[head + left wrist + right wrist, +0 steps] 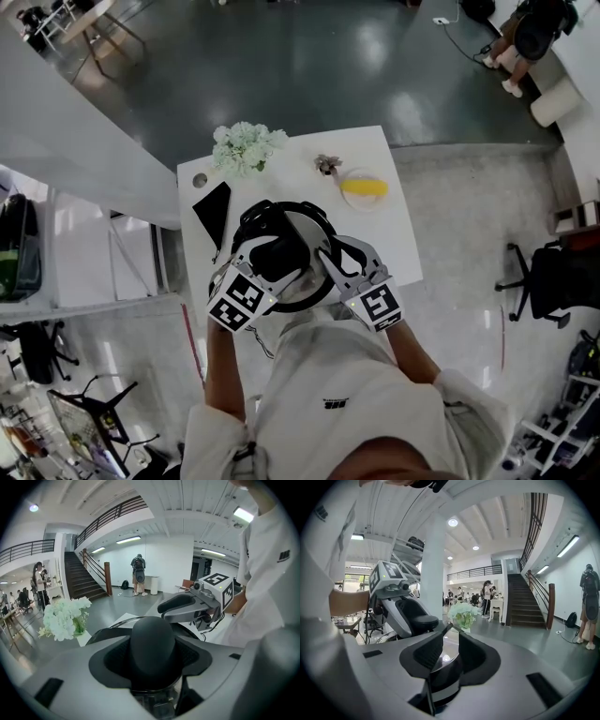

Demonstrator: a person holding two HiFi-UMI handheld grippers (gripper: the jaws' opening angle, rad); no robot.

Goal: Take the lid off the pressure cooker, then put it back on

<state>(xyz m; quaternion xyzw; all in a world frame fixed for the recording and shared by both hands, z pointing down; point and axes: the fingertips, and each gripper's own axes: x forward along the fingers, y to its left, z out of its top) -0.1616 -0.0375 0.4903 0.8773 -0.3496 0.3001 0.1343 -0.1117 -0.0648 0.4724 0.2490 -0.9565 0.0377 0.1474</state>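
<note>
White table [394, 234], person in a pale shirt [328, 384] standing at its near edge. Pressure cooker [302, 304] sits at that near edge, directly in front of the person. Lid [306, 225] is over the cooker; can't tell from above whether it is seated or lifted clear of the rim. Left tongs [274, 251] come in over the cooker's near-left side and are clamped on the lid's black knob [152, 641]: the knob fills the gap and both pads are against it. Right tongs [443, 656] come in on the cooker's near-right side, jaws set either side of a dark side handle [443, 686] with a pale band. The handle spans the gap at the jaw roots, so it reads as gripped; the lid's shiny surface shows between the pad tips. The two tongs sit just beside each other, marker cubes facing up. Beyond the cooker on the far-left: bunch of white flowers [247, 147]. Far-right of the cooker: plate [349, 202] with a yellow item [366, 187] on it. Just left of the cooker: flat black object [214, 208]. Between flowers and plate: a small brownish item [327, 165], too small to identify.
</note>
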